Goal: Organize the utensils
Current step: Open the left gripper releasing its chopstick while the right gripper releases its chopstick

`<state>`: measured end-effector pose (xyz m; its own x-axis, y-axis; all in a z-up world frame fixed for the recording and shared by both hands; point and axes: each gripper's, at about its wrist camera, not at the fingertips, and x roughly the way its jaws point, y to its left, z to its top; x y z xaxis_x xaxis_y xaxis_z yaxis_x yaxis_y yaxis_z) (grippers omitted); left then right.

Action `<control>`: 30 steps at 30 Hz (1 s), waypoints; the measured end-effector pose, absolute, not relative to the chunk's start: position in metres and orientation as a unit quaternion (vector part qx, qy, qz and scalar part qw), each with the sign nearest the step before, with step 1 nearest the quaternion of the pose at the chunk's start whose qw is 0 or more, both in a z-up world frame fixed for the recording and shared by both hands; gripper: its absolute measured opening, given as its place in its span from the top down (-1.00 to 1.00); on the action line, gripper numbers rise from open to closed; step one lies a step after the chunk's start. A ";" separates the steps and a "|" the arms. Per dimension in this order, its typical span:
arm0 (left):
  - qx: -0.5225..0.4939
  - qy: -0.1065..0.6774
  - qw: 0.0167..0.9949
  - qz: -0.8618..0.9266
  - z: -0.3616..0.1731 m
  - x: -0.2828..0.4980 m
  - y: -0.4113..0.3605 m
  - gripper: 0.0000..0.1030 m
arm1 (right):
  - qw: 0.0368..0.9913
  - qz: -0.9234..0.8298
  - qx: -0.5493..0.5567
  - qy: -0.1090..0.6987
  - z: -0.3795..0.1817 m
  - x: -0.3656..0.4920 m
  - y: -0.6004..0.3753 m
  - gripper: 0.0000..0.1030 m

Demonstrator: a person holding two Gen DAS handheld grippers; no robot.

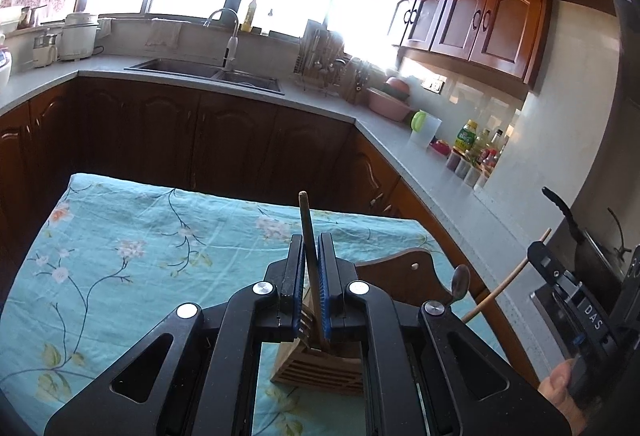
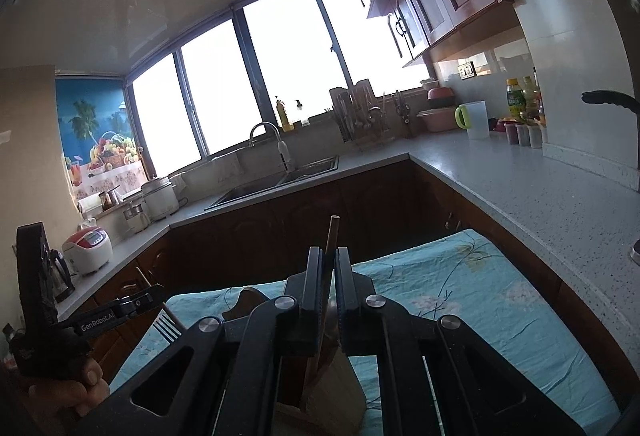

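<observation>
Kitchen table under a floral cloth [image 1: 120,236]: left gripper [image 1: 309,276] clamps a fork [image 1: 307,244], tines down at the wooden holder [image 1: 320,368]; right gripper [image 2: 328,276] clamps a stick [image 2: 333,232] over it; neither yet released, a spoon [image 1: 460,282] apparently already stowed.

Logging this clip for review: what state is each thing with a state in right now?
Left tongs: shut on fork.
Fork: upright, tines down at the holder's top.
Right tongs: shut on spoon.
Spoon: wooden handle up, lower end in the holder.
Holder: standing on the cloth.
Faucet: no water visible.
Cabinets: doors closed.
</observation>
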<state>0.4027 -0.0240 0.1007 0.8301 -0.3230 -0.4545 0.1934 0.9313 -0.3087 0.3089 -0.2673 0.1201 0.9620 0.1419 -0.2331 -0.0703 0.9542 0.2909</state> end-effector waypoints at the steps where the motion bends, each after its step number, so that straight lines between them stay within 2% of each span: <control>1: -0.125 0.259 0.948 -0.136 0.101 0.403 -0.024 0.88 | 0.980 0.054 0.142 0.128 0.120 0.309 -0.267 0.88; 5: -0.122 0.265 0.947 -0.133 0.105 0.405 -0.024 0.88 | 0.980 0.053 0.142 0.132 0.121 0.310 -0.267 0.87; 6: -0.124 0.265 0.947 -0.133 0.106 0.404 -0.023 0.86 | 0.979 0.053 0.143 0.134 0.121 0.310 -0.267 0.80; 7: -0.127 0.266 0.946 -0.135 0.107 0.404 -0.022 0.74 | 0.978 0.054 0.145 0.136 0.122 0.311 -0.267 0.80; 8: -0.130 0.267 0.946 -0.134 0.109 0.402 -0.022 0.47 | 0.978 0.056 0.148 0.138 0.121 0.311 -0.268 0.79; 10: -0.131 0.259 0.948 -0.130 0.112 0.396 -0.019 0.25 | 0.977 0.060 0.154 0.138 0.122 0.309 -0.270 0.71; 11: -0.134 0.255 0.948 -0.132 0.115 0.392 -0.017 0.22 | 0.976 0.061 0.157 0.136 0.123 0.307 -0.271 0.48; 12: -0.137 0.255 0.948 -0.134 0.116 0.389 -0.016 0.18 | 0.976 0.065 0.161 0.133 0.124 0.304 -0.273 0.05; 14: -0.146 0.251 0.947 -0.134 0.120 0.380 -0.010 -0.10 | 0.976 0.068 0.168 0.123 0.127 0.297 -0.275 -0.16; 16: -0.143 0.244 0.950 -0.131 0.122 0.369 -0.006 -0.14 | 0.976 0.067 0.171 0.116 0.130 0.287 -0.277 -0.21; 18: -0.140 0.242 0.952 -0.124 0.121 0.356 0.000 -0.32 | 0.975 0.072 0.177 0.114 0.130 0.278 -0.280 -0.52; 19: -0.140 0.243 0.953 -0.118 0.119 0.350 0.002 -0.43 | 0.975 0.075 0.179 0.112 0.130 0.272 -0.282 -0.53; 20: -0.141 0.243 0.953 -0.114 0.117 0.344 0.004 -0.45 | 0.975 0.075 0.180 0.111 0.129 0.267 -0.282 -0.53; 23: -0.147 0.254 0.950 -0.110 0.107 0.327 0.016 -0.47 | 0.972 0.079 0.186 0.119 0.123 0.249 -0.287 -0.67; 30: -0.160 0.312 0.933 -0.078 0.057 0.284 0.041 -0.47 | 0.966 0.078 0.195 0.152 0.095 0.208 -0.291 -0.69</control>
